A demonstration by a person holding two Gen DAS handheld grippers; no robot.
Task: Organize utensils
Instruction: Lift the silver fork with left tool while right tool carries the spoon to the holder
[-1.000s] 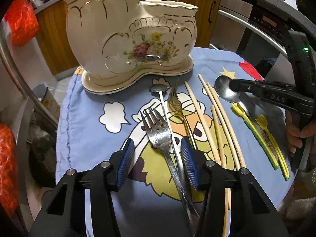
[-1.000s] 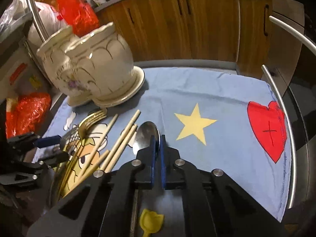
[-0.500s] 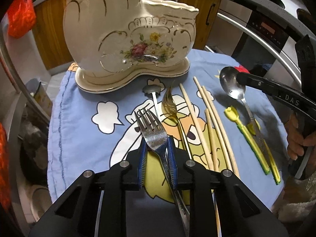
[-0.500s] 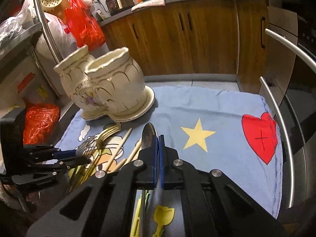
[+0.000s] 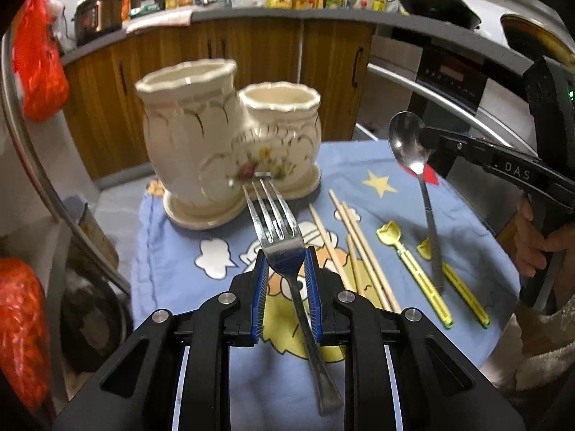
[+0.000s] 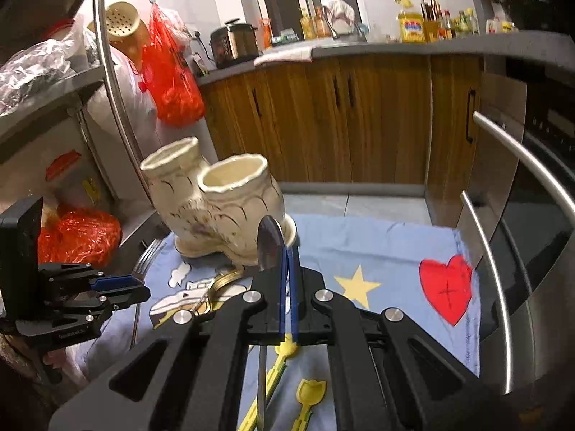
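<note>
My left gripper (image 5: 285, 276) is shut on a silver fork (image 5: 276, 222), held off the cloth with its tines toward the cream ceramic two-cup holder (image 5: 230, 133). The right gripper (image 6: 289, 276) is shut on a silver spoon (image 6: 269, 244), whose bowl stands up edge-on and whose handle hangs down. In the left wrist view the spoon (image 5: 409, 143) is raised at the right, clear of the cloth. Wooden chopsticks (image 5: 359, 248) and two yellow utensils (image 5: 413, 269) lie on the blue cartoon cloth (image 5: 377, 168). A gold utensil (image 6: 224, 280) lies near the holder (image 6: 222, 208).
The cloth covers a small round table with open floor beyond its far edge. Steel oven handles (image 6: 496, 287) curve along the right. Red plastic bags (image 5: 21, 316) hang at the left. A hand (image 5: 535, 240) grips the right tool. Wooden cabinets (image 6: 341, 118) stand behind.
The left jaws closed on the fork and lifted it off the cloth. The right gripper rose with the spoon. Both views now look more level, toward the holder's rims.
</note>
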